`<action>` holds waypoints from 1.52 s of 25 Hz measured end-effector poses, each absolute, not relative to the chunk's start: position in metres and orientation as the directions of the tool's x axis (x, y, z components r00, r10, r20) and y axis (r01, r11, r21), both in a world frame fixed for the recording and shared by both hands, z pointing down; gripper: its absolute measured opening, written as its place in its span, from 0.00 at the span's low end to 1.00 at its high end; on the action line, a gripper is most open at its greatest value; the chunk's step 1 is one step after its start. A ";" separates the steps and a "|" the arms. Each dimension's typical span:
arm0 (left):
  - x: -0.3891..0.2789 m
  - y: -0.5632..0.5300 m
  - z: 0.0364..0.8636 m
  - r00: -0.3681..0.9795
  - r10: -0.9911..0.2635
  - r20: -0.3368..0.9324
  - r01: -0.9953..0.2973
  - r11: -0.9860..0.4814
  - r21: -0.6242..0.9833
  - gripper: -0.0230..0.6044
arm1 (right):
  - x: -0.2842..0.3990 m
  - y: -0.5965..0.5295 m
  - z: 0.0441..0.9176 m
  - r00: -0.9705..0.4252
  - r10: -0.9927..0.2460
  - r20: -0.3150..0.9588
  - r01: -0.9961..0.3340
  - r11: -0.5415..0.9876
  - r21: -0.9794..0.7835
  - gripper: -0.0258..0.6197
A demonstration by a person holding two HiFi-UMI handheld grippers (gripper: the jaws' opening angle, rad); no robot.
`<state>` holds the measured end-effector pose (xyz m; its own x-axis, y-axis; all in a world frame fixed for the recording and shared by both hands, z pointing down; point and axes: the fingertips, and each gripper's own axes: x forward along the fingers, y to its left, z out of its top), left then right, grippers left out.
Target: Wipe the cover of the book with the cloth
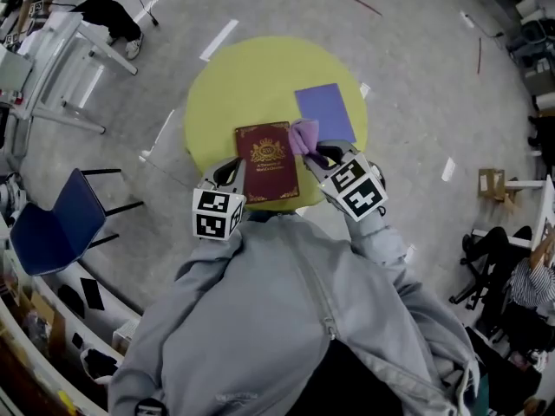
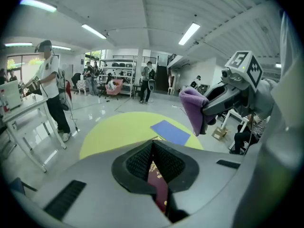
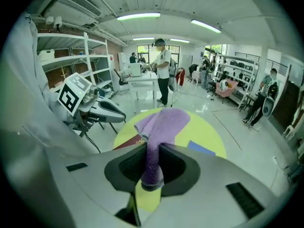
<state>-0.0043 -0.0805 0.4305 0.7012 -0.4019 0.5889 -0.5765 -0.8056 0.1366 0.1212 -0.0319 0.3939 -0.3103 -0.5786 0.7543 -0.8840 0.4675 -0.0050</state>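
Toward the worktop's [image 1: 217,85] near edge lies the book [image 1: 267,161], cover up, with the left gripper's [image 1: 227,173] jaws pinched shut on its near-left edge. The right gripper's [image 1: 321,152] jaws clamp the cloth [image 1: 303,135] over the book's far-right corner. Whether they touch is unclear, and nearly the whole cover seems left to wipe.

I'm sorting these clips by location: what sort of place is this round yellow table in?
Probably a large shared workshop or lab hall: white metal shelving racks, long ceiling strip lights, and a white work table with a person standing at it.
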 end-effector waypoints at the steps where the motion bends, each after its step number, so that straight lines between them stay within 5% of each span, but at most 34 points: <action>1: -0.001 -0.085 0.418 0.710 -0.417 0.567 -0.576 -0.808 0.127 0.07 | 0.122 -0.037 0.382 -0.304 -0.612 0.730 -0.889 0.458 0.015 0.16; 11: 0.026 -0.107 0.279 0.781 -0.559 0.279 -0.578 -0.816 -0.015 0.07 | 0.122 -0.071 0.259 -0.241 -0.896 0.373 -0.940 0.311 0.139 0.16; 20: 0.021 -0.105 0.206 0.750 -0.658 0.063 -0.655 -0.753 -0.062 0.07 | 0.116 -0.072 0.194 -0.156 -0.984 0.085 -0.979 0.166 0.120 0.16; 38: 0.027 -0.111 0.204 0.741 -0.671 0.033 -0.668 -0.741 -0.065 0.07 | 0.110 -0.081 0.185 -0.139 -0.990 -0.003 -0.985 0.138 0.105 0.16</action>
<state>0.0267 -0.1105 0.2040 0.7408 -0.6708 0.0334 -0.6682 -0.7412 -0.0646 0.1104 -0.0807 0.1854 -0.1392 -0.9903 -0.0034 -0.9848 0.1381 0.1053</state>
